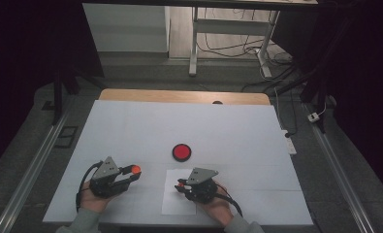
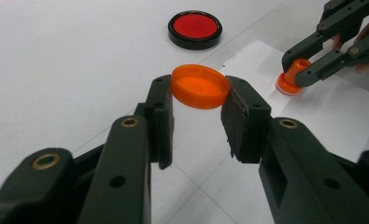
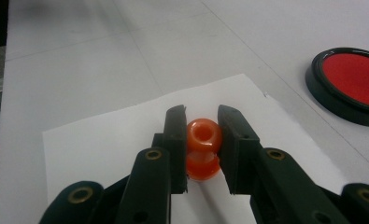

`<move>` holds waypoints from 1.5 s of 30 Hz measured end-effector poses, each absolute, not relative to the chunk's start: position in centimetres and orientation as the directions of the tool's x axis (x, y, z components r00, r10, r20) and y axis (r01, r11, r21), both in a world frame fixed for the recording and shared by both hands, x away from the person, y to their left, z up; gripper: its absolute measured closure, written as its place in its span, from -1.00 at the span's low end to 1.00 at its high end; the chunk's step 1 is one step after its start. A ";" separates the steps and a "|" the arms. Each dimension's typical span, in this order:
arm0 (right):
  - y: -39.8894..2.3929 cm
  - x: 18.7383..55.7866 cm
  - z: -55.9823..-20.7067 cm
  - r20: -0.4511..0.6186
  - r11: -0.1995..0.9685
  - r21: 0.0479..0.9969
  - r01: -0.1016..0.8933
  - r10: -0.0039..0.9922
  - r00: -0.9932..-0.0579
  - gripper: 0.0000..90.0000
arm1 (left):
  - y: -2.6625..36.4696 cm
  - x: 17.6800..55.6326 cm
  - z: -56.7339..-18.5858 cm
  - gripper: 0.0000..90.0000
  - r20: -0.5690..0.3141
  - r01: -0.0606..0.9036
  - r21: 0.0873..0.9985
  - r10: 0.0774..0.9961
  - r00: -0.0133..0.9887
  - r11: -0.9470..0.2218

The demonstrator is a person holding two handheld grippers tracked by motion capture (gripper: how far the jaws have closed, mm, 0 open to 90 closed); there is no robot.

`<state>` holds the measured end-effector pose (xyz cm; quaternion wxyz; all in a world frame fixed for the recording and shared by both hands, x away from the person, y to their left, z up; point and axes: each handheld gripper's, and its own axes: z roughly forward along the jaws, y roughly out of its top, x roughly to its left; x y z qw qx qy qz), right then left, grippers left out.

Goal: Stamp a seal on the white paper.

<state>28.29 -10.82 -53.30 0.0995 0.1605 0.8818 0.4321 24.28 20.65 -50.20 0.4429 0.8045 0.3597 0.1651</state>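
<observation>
Orange cap (image 2: 200,86), a shallow round lid, sits clamped between the pads of the left hand-held gripper (image 2: 197,119), gripped at its rim on both sides and held clear of the table (image 2: 56,70); seen from the high view, this left hand-held gripper (image 1: 131,174) lies at the near left of the white-covered table (image 1: 228,126), its jaws pointing right with the orange cap (image 1: 135,169) at their tip; the right hand-held gripper (image 3: 202,144) has its jaws closed on a small orange stamp (image 3: 203,148), a knobbed piece with a hollow top, which stands upright on a white sheet of paper (image 3: 102,140); in the high view that right hand-held gripper (image 1: 181,185) rests over the paper (image 1: 172,201) at the near middle of the table, jaws pointing left, well apart from the left one; a round black-rimmed ink pad (image 1: 182,152) with a red face lies on the table just beyond the paper, between the two grippers and farther from the person.
</observation>
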 end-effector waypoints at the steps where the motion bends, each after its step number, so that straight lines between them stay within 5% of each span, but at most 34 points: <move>1: -10.8 28.3 -53.3 -0.037 0.574 0.794 0.197 0.370 -0.928 0.62 | 20.7 24.3 -50.2 0.43 -0.053 0.432 0.831 0.725 0.687 -0.349; 45: -16.9 29.8 -47.1 0.145 0.200 0.945 0.258 0.451 -0.881 0.61 | 20.1 24.3 -50.2 0.43 -0.046 0.424 0.829 0.711 0.701 -0.365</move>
